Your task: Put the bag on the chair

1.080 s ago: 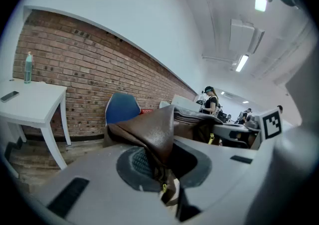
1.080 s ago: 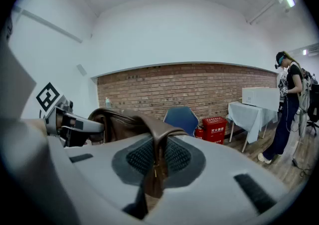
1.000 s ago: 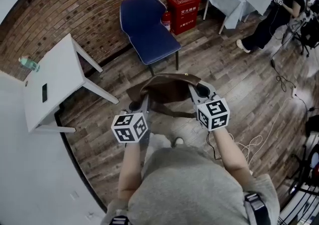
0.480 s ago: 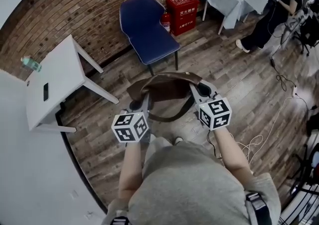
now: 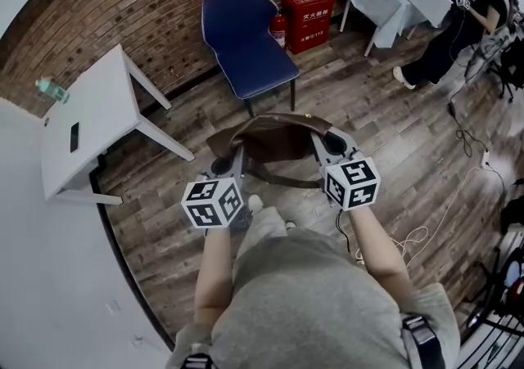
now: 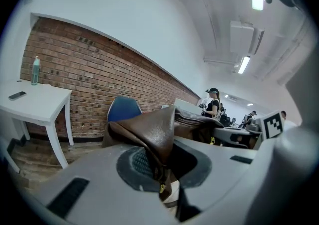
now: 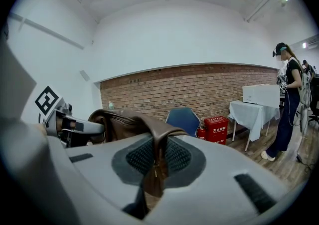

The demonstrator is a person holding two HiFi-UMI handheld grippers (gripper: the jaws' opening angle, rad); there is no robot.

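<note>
1. Done: the left gripper (image 5: 236, 161) and right gripper (image 5: 321, 146) each clench one end of the brown bag (image 5: 274, 140) — it hangs between the two pairs of jaws.
2. Left: the blue chair (image 5: 250, 52) stands bare ahead of the jaws — carrying over and setting down remain.

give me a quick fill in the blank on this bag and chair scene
The left gripper and the right gripper are each shut on the brown ____.
The bag is held up between them, not yet on the ____ chair.
A ____ box stands beside the chair.
Missing words: bag; blue; red.
</note>
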